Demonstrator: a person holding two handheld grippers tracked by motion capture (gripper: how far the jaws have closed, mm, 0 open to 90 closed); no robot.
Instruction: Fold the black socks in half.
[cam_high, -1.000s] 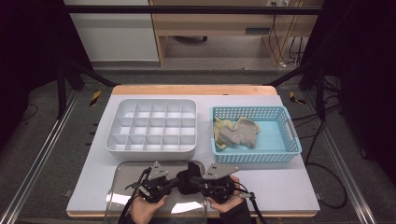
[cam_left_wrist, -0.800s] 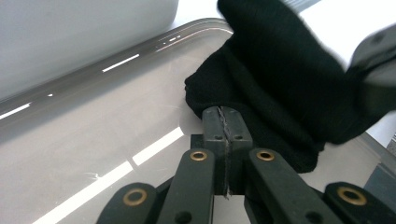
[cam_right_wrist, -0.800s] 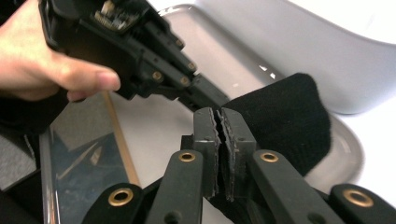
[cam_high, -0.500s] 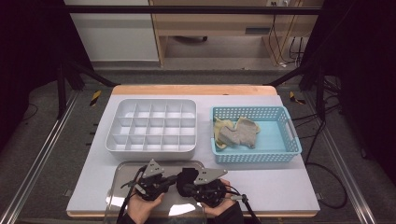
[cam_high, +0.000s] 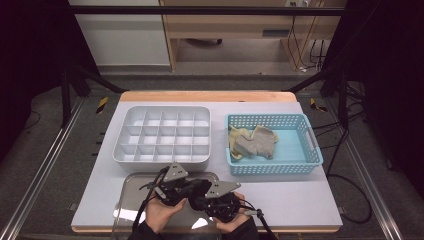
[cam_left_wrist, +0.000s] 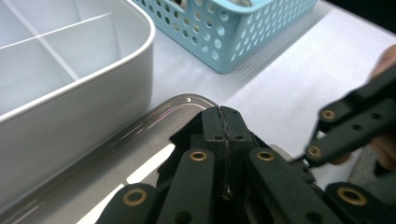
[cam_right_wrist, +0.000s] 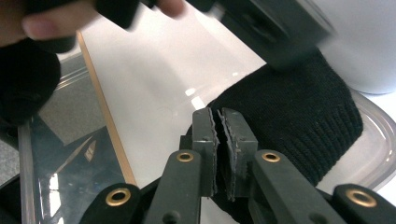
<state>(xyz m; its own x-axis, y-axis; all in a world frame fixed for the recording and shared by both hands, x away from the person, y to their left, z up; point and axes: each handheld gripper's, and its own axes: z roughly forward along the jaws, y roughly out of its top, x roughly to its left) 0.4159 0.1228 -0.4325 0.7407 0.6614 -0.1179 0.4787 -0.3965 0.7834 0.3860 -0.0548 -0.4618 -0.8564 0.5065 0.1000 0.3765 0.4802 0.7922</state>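
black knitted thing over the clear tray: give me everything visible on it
The black rib-knit fabric piece, sock-like with a rounded end, looks like soft wool or cotton. It lies bunched over the clear plastic tray near the table's front edge. The right claw is closed on its edge; the left claw is shut, dark fabric showing beneath it. Its full length is hidden.

- I can read no text, label, brand or number anywhere.
- The compartment tray (cam_high: 161, 135) and the blue basket (cam_high: 272, 164) carry no print that I can make out.
- The yellow-and-black striped markings (cam_high: 102, 104) on the floor beside the table are the only sign I see, and they bear no words.
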